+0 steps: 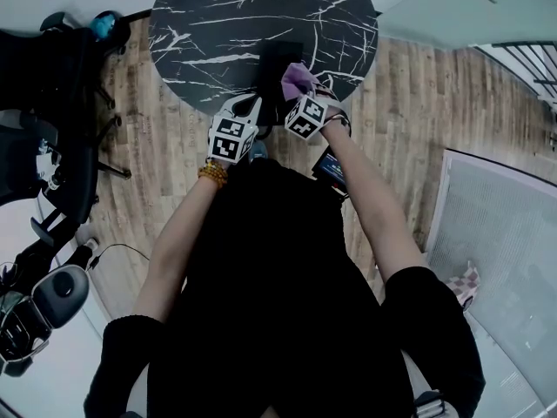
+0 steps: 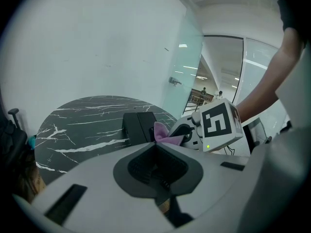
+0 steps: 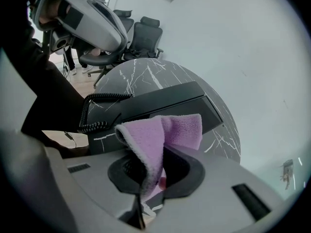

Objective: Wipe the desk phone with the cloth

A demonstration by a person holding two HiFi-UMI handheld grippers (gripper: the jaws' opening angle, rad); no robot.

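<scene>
The cloth [image 3: 167, 130], pinched in the right hand-held gripper [image 3: 146, 178] close to the desk phone [image 3: 160, 101] at the 6 o'clock edge of the desk [image 1: 218, 24], is best laid flat and drawn lightly along the casing, the left hand-held gripper [image 2: 158, 169], pressed together empty, being held clear.

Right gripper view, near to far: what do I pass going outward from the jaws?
Purple cloth clamped in the jaws → black desk phone with its coiled cord → far part of the round marble table → office chairs → white wall.
</scene>
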